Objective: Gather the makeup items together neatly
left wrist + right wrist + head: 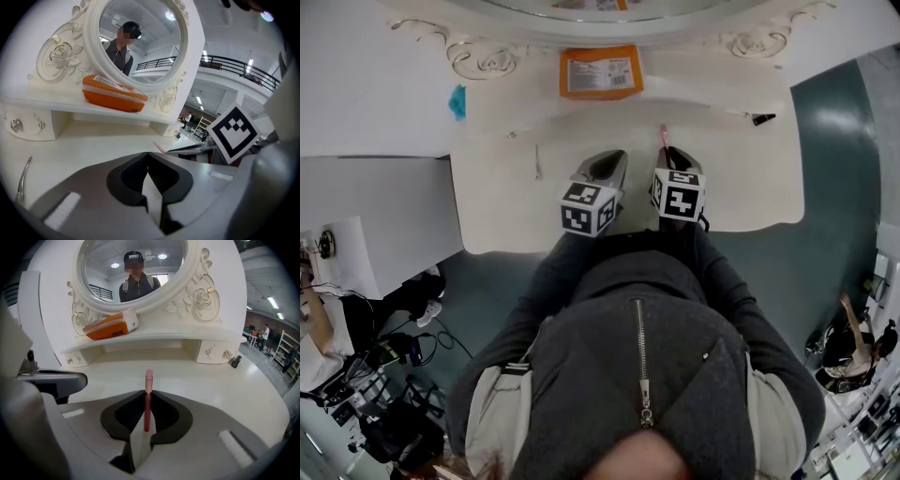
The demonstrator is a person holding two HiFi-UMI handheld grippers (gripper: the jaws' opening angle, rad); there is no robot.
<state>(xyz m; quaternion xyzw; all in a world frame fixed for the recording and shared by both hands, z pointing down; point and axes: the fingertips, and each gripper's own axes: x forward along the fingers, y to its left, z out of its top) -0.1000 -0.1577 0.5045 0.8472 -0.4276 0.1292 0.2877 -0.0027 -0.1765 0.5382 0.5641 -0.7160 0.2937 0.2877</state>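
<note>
My right gripper (146, 393) is shut on a thin pink makeup stick (148, 399), whose paler tip pokes out past the jaws toward the mirror. In the head view that stick (664, 135) juts from the right gripper (674, 153) over the middle of the white vanity top (506, 216). Close beside it on the left, my left gripper (608, 159) is shut with nothing between its jaws (149, 154). A thin metal tool (537, 161) lies on the tabletop to the left. A small black item (762, 119) lies at the far right.
An orange pack (600, 72) rests on the raised shelf under the oval mirror (132, 268). A small blue thing (457, 101) sits on the white surface to the left. Little drawers with knobs (217, 352) flank the shelf. The table's front edge runs just before the person's body.
</note>
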